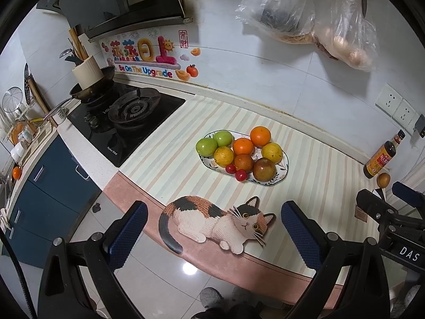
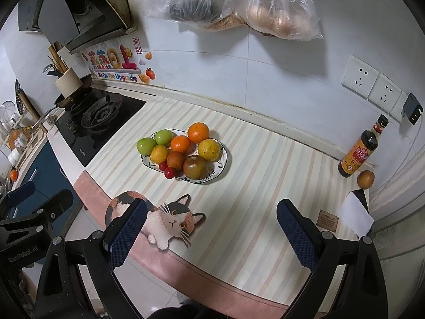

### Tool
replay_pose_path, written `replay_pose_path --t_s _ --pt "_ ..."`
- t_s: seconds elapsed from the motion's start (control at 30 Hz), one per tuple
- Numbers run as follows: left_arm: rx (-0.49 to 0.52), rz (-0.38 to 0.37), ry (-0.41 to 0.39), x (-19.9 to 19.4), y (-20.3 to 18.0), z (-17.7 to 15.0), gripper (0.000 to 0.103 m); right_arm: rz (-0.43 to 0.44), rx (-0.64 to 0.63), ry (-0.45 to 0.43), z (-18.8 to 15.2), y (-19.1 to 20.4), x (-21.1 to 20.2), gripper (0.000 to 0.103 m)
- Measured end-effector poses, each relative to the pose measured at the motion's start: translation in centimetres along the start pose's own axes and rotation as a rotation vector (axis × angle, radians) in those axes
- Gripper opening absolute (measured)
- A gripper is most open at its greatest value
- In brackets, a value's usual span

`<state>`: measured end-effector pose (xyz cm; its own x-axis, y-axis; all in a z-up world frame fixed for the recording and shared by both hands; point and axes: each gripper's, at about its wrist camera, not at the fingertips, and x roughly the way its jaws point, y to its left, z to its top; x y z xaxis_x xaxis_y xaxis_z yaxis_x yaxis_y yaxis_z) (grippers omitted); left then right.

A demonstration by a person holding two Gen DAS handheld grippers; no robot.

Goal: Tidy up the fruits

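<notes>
An oval patterned plate (image 1: 282, 175) (image 2: 222, 166) sits mid-counter on a striped mat. It holds two green fruits (image 1: 206, 146) (image 2: 146, 145), oranges (image 1: 260, 136) (image 2: 198, 132), yellow citrus (image 1: 271, 152) (image 2: 209, 150), brownish fruits (image 1: 264, 169) (image 2: 196, 166) and two small red fruits (image 1: 241, 175) (image 2: 169, 172). One brown fruit (image 1: 383, 179) (image 2: 365, 179) lies apart at the far right beside a bottle. My left gripper (image 1: 213, 235) is open and empty over the counter's front edge. My right gripper (image 2: 211, 235) is open and empty, also near the front edge.
A dark sauce bottle (image 1: 383, 156) (image 2: 360, 150) stands by the right wall under sockets (image 2: 372, 86). A gas hob (image 1: 127, 122) (image 2: 93, 122) with a pan lies left of the mat. Plastic bags (image 2: 239, 2) hang on the wall. White paper (image 2: 357, 214) lies at the right.
</notes>
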<state>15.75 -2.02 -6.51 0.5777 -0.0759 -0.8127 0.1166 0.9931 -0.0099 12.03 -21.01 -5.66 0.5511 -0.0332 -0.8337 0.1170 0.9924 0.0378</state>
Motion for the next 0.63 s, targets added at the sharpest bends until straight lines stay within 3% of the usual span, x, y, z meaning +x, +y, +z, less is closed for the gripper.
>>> replay_pose_path --t_s 0.63 --pt "0.005 -0.01 -0.017 -0.47 -0.12 0.22 0.103 0.004 0.003 0.003 -0.14 -0.23 -0.4 0.1"
